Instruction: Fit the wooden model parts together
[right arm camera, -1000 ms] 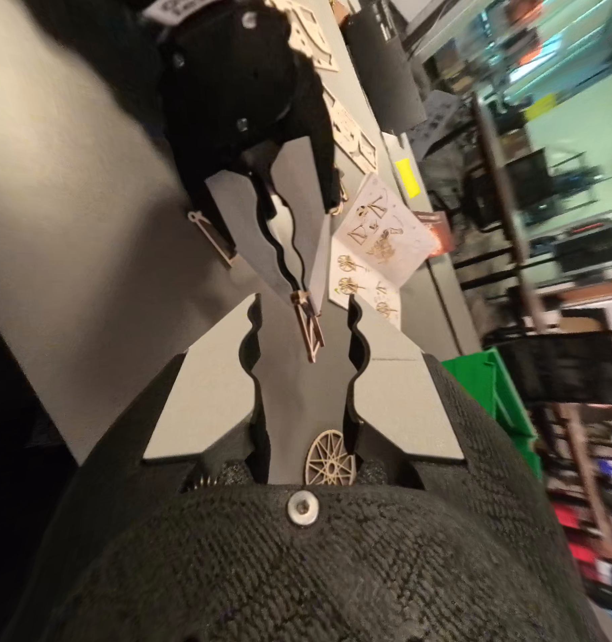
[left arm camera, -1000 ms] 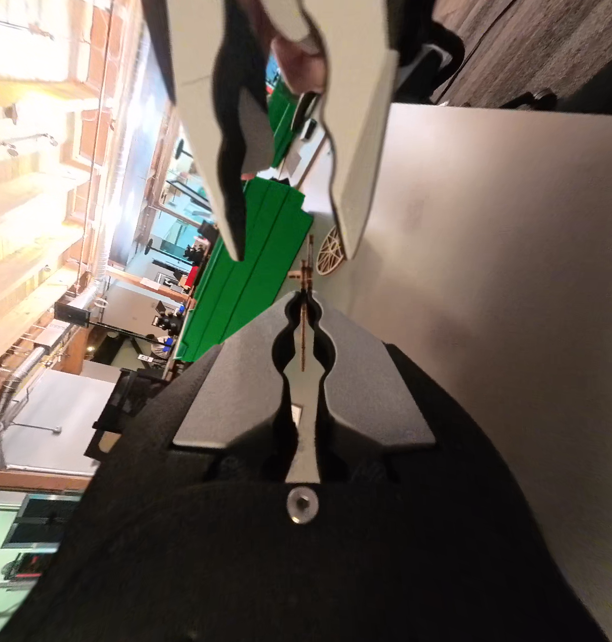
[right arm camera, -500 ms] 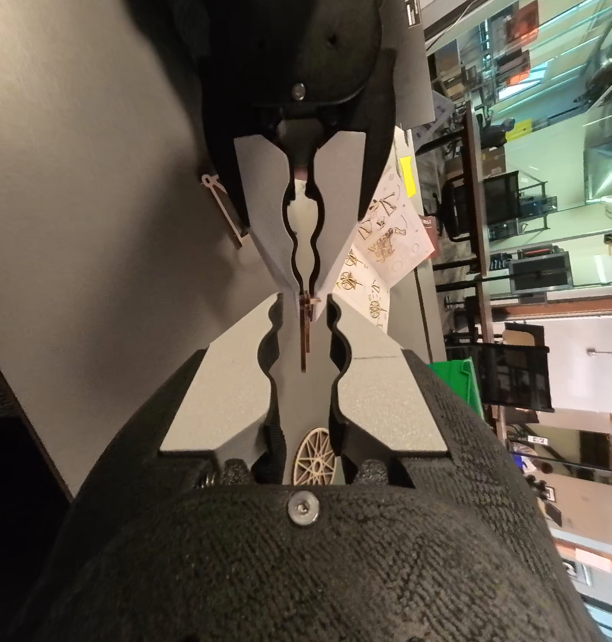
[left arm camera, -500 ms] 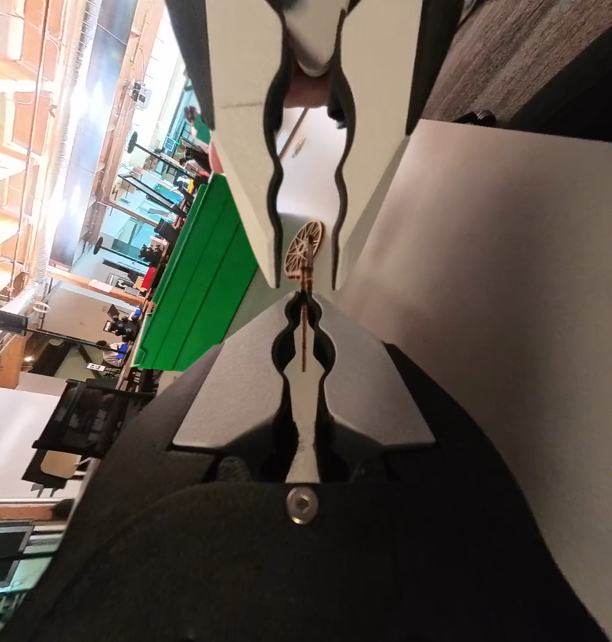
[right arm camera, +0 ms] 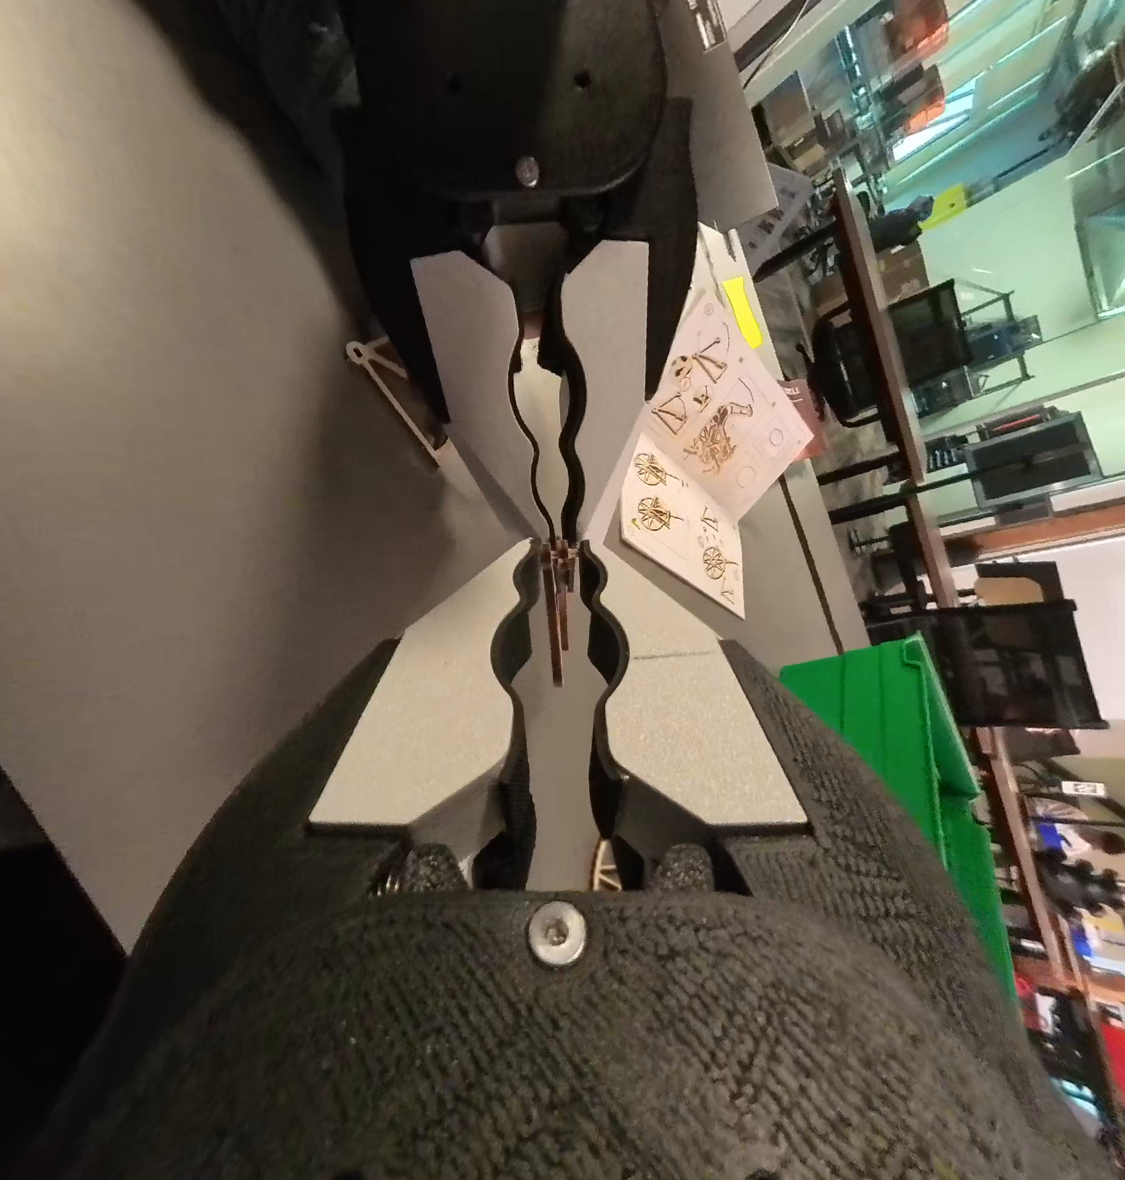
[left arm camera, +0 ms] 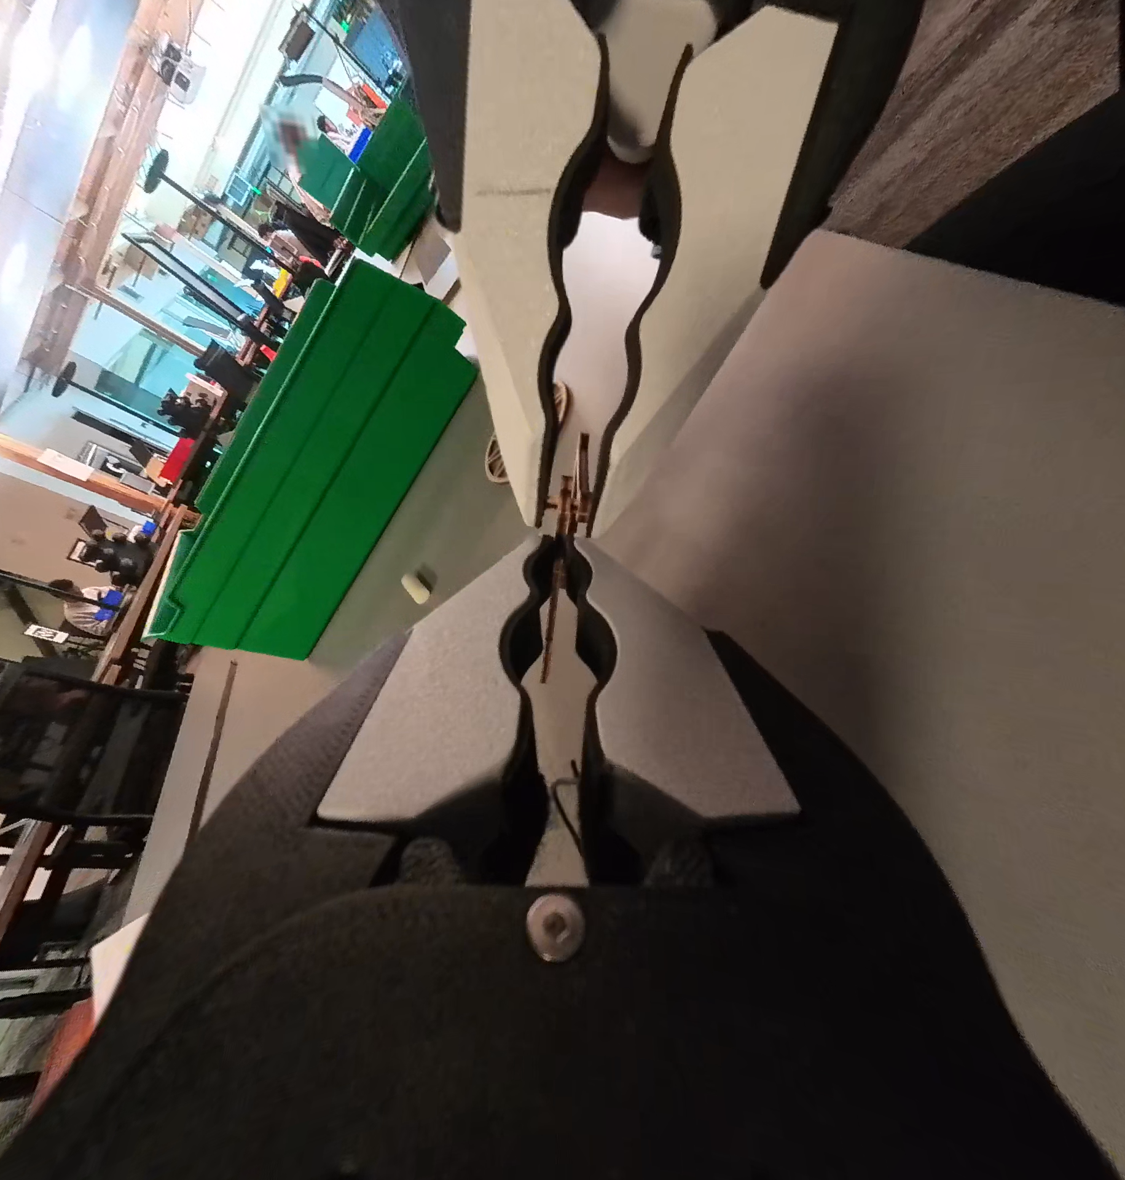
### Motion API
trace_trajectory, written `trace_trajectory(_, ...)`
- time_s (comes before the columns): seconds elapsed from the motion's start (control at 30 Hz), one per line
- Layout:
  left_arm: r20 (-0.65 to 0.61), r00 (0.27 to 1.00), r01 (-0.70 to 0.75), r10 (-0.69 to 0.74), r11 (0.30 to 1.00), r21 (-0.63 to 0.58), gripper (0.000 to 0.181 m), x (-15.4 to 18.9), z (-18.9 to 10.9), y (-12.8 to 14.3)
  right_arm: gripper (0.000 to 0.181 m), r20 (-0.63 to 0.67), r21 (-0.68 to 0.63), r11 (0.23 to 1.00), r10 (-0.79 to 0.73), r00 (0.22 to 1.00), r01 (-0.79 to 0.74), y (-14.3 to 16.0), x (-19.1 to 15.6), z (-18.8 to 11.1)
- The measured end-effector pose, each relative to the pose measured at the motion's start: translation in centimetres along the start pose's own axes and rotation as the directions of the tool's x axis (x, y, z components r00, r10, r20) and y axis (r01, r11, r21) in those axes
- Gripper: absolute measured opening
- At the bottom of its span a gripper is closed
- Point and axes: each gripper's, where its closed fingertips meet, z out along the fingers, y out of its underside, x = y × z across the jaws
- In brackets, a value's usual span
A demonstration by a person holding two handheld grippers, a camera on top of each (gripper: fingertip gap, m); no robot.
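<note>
In the left wrist view my left gripper (left arm camera: pixel 563 541) is shut on a thin wooden model part (left arm camera: pixel 550 629), seen edge-on and sticking out past the tips. My right gripper (left arm camera: pixel 566 525) comes in from above, tip to tip with it, its jaws closed in on the same wooden part (left arm camera: pixel 575 488). In the right wrist view my right gripper (right arm camera: pixel 559 548) has the thin wooden plates (right arm camera: pixel 556 613) between its tips, which touch them on both sides. The left gripper (right arm camera: pixel 563 533) meets it from the top. Both are held above the grey table (left arm camera: pixel 898 574).
A wooden spoked wheel (left arm camera: pixel 496 460) lies on the table, also low in the right wrist view (right arm camera: pixel 604 865). A green bin (left arm camera: pixel 330 479) stands at the table's side. An instruction sheet (right arm camera: pixel 694 485) and a triangular wooden part (right arm camera: pixel 387 396) lie beyond the left gripper. My left and right fingertips are right by each other.
My right gripper has gone from wide open to closed around the wooden part that my left gripper holds. The two grippers have come together tip to tip.
</note>
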Motion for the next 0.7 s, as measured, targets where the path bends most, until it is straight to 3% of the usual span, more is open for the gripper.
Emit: trace_trajectory(0.7,-0.037,0.999,0.039,-0.039,0.999,-0.007,0.001,0.28,0.19,0.31,0.009,0.051,0.032,0.995,0.098,0.994,-0.100,0.13,0.01,0.17)
